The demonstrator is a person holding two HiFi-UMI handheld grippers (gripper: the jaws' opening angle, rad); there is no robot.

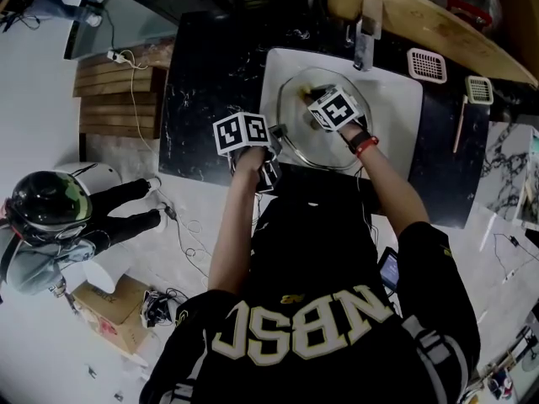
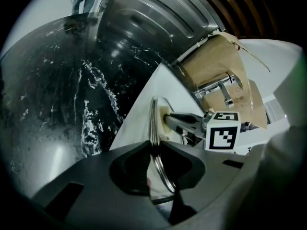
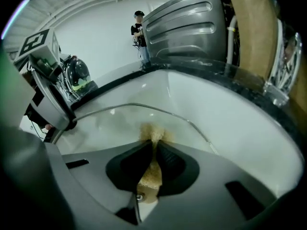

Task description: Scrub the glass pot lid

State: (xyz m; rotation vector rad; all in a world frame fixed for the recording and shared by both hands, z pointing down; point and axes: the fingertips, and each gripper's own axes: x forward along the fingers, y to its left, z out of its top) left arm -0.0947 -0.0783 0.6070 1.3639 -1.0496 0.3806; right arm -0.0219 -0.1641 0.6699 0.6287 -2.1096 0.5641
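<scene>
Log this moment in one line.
left gripper: shut on lid rim | right gripper: shut on sponge, against lid | lid: over sink

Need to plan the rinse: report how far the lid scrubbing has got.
Done: left gripper clamps the rim of the glass lid over the sink. In hand: right gripper presses a tan sponge on the glass. Left: rest of the scrubbing; cleanliness unclear.

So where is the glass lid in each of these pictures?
Head view: lid upper middle, inside the sink.
Left gripper view: lid edge-on, lower centre, clamped in the left claw.
Right gripper view: lid across the middle, beyond the sponge.
Shared landmark: the white sink, in all three.
</scene>
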